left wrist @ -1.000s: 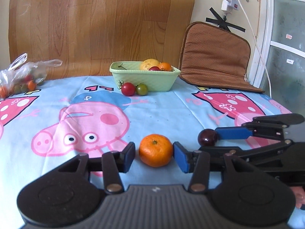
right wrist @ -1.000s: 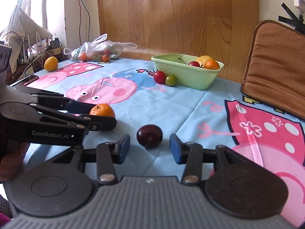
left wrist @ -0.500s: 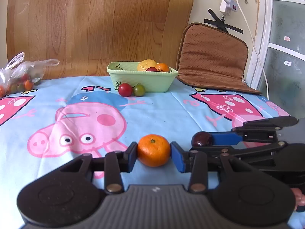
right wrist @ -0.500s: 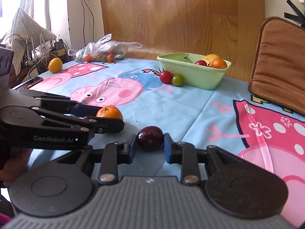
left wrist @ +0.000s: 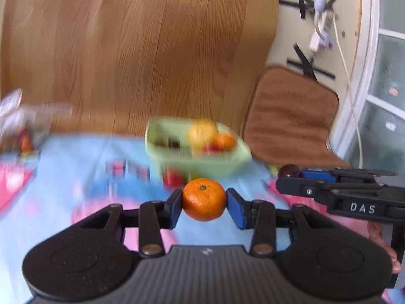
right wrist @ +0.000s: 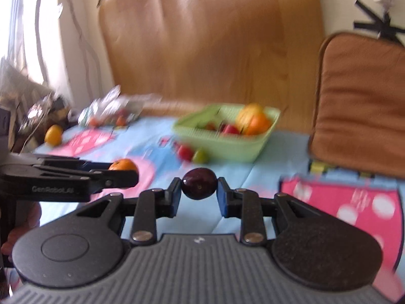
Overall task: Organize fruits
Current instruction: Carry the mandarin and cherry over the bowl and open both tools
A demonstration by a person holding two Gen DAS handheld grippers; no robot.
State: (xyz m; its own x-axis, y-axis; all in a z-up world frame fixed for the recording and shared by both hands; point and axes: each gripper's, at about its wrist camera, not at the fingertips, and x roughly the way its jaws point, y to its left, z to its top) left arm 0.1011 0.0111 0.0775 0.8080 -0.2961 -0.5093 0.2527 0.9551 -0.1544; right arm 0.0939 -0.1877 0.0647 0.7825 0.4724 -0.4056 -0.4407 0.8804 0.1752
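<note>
The left tool is pinching a mandarin between its blue pads, holding it above the bench. The right tool is pinching a dark plum likewise. A green basket of fruit is sitting ahead, two tomatoes lying just beside it

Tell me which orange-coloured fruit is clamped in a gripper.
The tangerine, pinched in the left gripper; the other orange fruit lies in the green basket.
</note>
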